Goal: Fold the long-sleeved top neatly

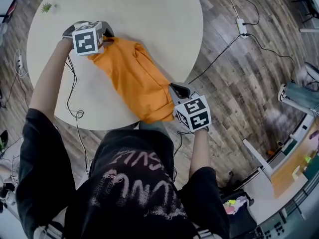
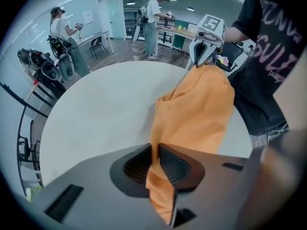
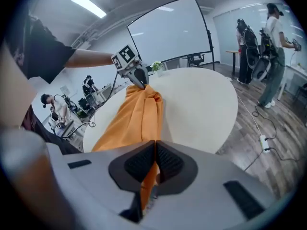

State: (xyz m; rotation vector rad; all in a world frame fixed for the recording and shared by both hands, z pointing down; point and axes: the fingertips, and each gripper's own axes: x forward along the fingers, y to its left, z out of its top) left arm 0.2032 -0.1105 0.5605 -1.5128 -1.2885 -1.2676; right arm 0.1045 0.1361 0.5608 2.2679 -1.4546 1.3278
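Note:
An orange long-sleeved top (image 1: 133, 78) lies stretched in a narrow band across the round white table (image 1: 149, 19), from upper left to the near edge. My left gripper (image 1: 99, 46) is shut on its far end; in the left gripper view the orange cloth (image 2: 192, 114) is pinched between the jaws of this gripper (image 2: 157, 169). My right gripper (image 1: 174, 91) is shut on the near end, and its own view shows the fabric (image 3: 134, 119) clamped at the right gripper (image 3: 154, 164). Each gripper shows in the other's view: the right gripper (image 2: 204, 49), the left gripper (image 3: 136, 75).
A power strip (image 1: 241, 26) and cables lie on the wooden floor right of the table. A small green plant sprig (image 1: 46, 7) rests at the table's far left. People stand at benches in the background (image 2: 153, 18). Desks and a chair stand at the right (image 1: 299, 103).

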